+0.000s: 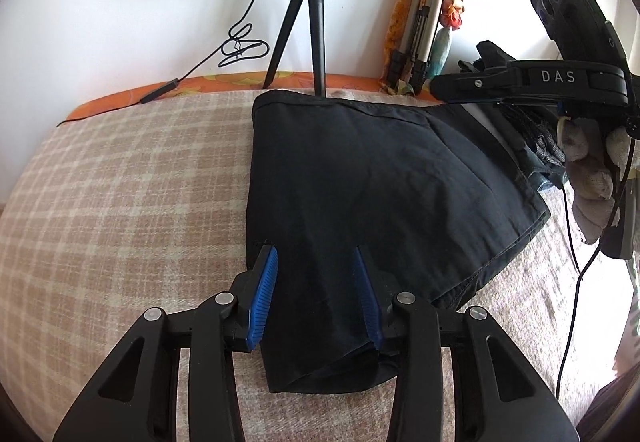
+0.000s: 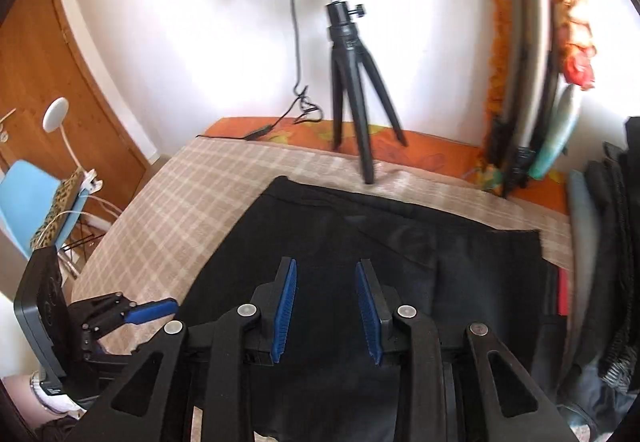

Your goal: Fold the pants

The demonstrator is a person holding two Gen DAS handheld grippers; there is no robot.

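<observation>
Black pants [image 1: 360, 170] folded on bed [image 1: 132, 182], left gripper [image 1: 316, 290] fingers wide over hem, right gripper [image 2: 326, 306] fingers wide above pants, holding nothing

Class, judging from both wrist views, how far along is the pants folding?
Done: the black pants already lie folded into a compact stack on the checked blanket. In hand: nothing; the left gripper and right gripper are open above them. Left: perhaps one last fold or smoothing.
</observation>
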